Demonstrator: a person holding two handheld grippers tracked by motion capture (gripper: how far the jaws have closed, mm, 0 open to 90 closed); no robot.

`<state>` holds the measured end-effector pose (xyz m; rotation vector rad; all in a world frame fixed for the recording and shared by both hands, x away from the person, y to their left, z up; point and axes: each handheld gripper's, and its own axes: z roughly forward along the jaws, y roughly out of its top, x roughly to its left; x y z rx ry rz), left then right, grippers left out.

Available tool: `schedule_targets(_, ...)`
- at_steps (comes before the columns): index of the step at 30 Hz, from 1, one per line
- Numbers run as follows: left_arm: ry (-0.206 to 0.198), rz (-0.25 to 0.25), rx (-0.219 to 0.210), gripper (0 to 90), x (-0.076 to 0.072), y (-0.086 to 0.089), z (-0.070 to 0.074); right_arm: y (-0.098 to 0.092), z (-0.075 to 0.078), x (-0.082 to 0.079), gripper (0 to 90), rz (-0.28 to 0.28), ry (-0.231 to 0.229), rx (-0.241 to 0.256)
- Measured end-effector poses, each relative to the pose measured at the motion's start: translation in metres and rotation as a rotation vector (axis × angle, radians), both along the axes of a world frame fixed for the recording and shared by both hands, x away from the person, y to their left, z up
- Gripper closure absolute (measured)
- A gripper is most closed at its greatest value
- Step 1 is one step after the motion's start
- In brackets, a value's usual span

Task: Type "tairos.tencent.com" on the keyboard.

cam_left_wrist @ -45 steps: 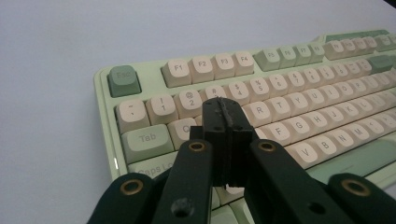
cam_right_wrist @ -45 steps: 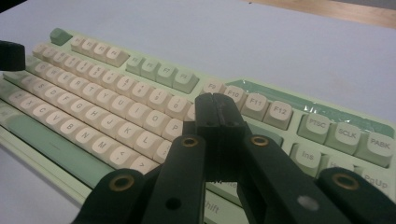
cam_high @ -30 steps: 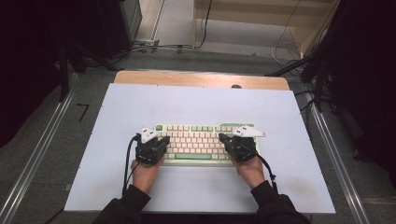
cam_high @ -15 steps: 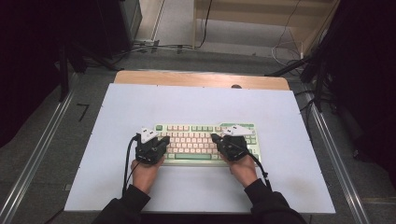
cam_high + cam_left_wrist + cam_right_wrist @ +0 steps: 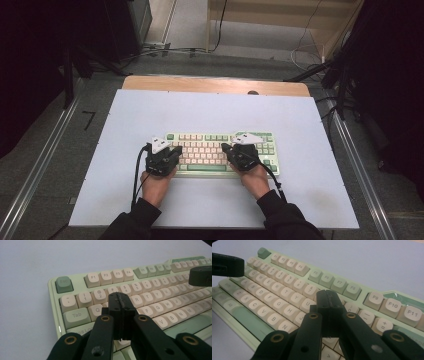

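Note:
A pale green keyboard [image 5: 215,145] with cream keys lies on the white table top, in the near middle of the high view. My left gripper [image 5: 175,150] hangs over its left end. In the left gripper view the keyboard [image 5: 155,290] runs off to the right, and my left gripper [image 5: 119,302] is shut, its tip above the W and E keys. My right gripper [image 5: 226,148] is over the right half of the key block. In the right gripper view it [image 5: 327,298] is shut too, its tip near the I and O keys of the keyboard [image 5: 287,285]. Neither holds anything.
The white table top [image 5: 215,112] has bare room on all sides of the keyboard. A wooden strip [image 5: 215,84] runs along its far edge. Metal rails [image 5: 40,165] flank the table, and cables lie on the floor beyond.
My right gripper has slid left along the keyboard, from its right end toward the middle keys. The left gripper has stayed where it was.

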<state>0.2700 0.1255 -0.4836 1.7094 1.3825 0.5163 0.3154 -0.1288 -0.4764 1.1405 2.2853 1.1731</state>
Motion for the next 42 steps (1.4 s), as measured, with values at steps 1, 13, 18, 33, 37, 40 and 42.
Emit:
schedule_targets(1,-0.001,0.001,-0.001,90.0,0.0,0.0,0.0,0.002,-0.002,0.001,87.4,0.001,0.001,-0.007)
schedule_targets(13,-0.001,0.0,-0.001,90.0,0.0,0.0,0.0,0.011,-0.008,0.005,87.5,0.005,0.013,-0.02)
schedule_targets(18,-0.002,0.001,-0.002,90.0,0.0,0.001,0.0,0.013,-0.01,0.006,87.4,0.004,0.016,-0.026)
schedule_targets(33,-0.001,-0.002,0.001,90.0,0.0,0.0,0.0,0.015,-0.013,0.008,87.5,0.008,0.047,-0.056)
schedule_targets(37,-0.001,-0.001,0.0,90.0,0.001,0.0,0.0,0.014,-0.01,0.006,87.5,0.008,0.037,-0.041)
schedule_targets(40,-0.001,-0.002,-0.003,90.0,0.001,-0.001,0.0,0.013,-0.006,0.004,87.5,0.007,0.027,-0.025)
schedule_targets(42,-0.002,-0.005,-0.003,90.0,0.001,-0.002,0.0,0.012,-0.004,0.004,87.4,0.005,0.022,-0.022)
